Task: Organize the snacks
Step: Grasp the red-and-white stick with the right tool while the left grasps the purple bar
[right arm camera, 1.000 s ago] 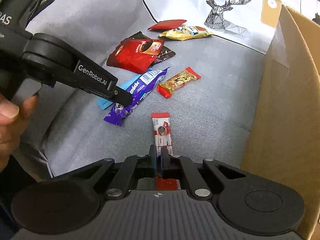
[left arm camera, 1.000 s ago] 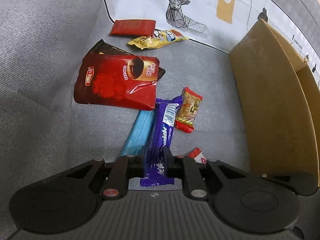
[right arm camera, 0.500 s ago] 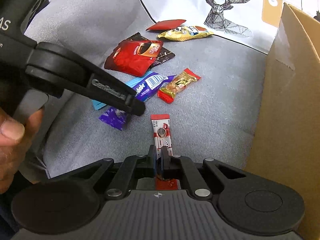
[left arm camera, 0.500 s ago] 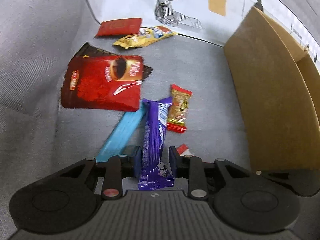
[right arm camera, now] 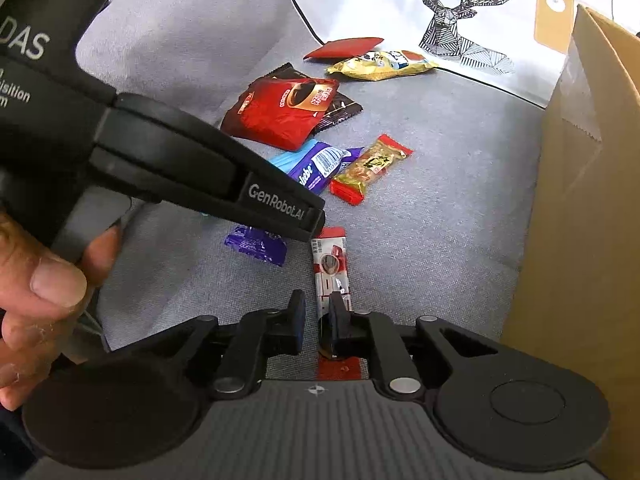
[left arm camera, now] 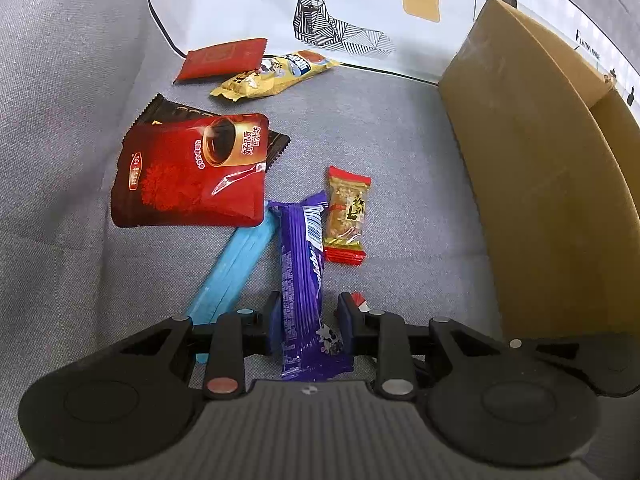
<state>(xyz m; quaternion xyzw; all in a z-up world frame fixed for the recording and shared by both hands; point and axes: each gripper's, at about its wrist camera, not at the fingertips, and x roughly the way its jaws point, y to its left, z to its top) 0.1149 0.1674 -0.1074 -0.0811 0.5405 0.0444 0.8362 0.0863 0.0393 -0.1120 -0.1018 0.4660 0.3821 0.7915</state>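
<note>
My left gripper (left arm camera: pixel 308 326) is open, its jaws on either side of a purple chocolate bar (left arm camera: pixel 300 280) that lies on the grey sofa seat. The bar also shows in the right wrist view (right arm camera: pixel 316 168), partly hidden by the left gripper's body (right arm camera: pixel 192 168). My right gripper (right arm camera: pixel 318 320) has its jaws parted, and a red and white stick packet (right arm camera: pixel 330 268) lies between them on the seat. A gold candy with red ends (left arm camera: pixel 345 216) lies right of the purple bar. A blue packet (left arm camera: pixel 236 268) lies to its left.
A red coffee pouch (left arm camera: pixel 192 172) lies over a dark brown packet (left arm camera: pixel 168 110). A flat red packet (left arm camera: pixel 222 58) and a yellow snack bag (left arm camera: pixel 272 74) lie by a white deer-print cushion (left arm camera: pixel 340 8). An open cardboard box (left arm camera: pixel 540 184) stands at the right.
My left gripper opened from around the purple bar and its jaws now stand wide beside it. My right gripper's jaws parted from the red and white packet.
</note>
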